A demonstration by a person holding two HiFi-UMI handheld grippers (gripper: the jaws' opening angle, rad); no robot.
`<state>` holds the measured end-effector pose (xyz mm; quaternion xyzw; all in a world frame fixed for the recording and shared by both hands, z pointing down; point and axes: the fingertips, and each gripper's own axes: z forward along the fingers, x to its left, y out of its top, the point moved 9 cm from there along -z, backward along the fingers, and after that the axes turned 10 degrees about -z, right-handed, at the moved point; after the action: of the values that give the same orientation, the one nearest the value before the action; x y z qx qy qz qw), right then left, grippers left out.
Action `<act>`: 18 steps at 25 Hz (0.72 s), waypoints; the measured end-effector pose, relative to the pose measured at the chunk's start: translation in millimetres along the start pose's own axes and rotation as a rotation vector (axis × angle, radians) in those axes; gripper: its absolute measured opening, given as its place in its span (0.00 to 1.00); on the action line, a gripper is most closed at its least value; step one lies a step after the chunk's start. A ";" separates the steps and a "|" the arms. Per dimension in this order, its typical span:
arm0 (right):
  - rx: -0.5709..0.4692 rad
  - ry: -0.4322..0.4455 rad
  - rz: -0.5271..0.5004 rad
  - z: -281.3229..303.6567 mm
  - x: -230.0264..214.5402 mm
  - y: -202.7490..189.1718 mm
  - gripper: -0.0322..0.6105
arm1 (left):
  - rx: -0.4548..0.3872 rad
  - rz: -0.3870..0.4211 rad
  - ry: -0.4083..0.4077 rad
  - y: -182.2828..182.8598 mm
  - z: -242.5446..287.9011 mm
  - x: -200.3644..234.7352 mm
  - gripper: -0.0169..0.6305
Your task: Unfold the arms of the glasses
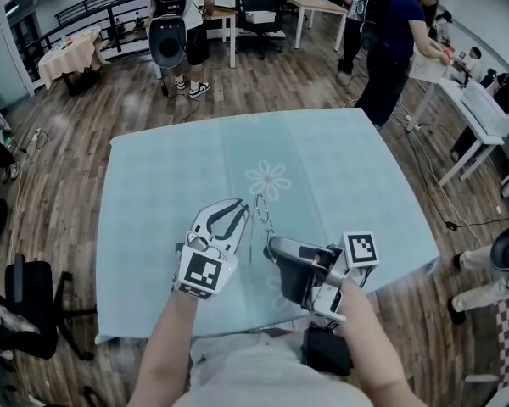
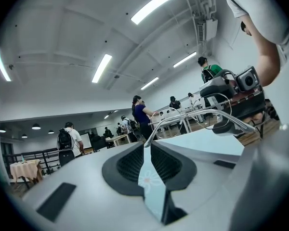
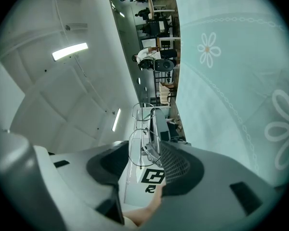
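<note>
With the right tool (image 1: 270, 248) gripping the glasses (image 1: 261, 212) by their frame above the worktop (image 1: 339, 168), the left tool (image 1: 240, 213) is pinching one arm (image 2: 202, 111) by its tip, so the unfolding seems to be starting, calling for a gentle outward swing about the hinge.

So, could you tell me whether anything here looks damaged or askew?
Nothing stands out: the glasses look intact, held over the tablecloth between left gripper and right gripper, one arm swung out.
</note>
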<state>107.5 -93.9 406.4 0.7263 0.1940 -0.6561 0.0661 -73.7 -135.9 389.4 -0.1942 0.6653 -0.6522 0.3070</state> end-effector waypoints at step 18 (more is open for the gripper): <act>-0.068 -0.021 -0.026 -6.8 3.0 20.3 0.38 | 0.003 -0.012 0.024 4.5 -8.5 12.1 0.11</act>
<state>121.5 -109.6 401.1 0.7140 0.2250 -0.6577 0.0842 -87.6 -137.1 382.7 -0.1899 0.6670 -0.6571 0.2955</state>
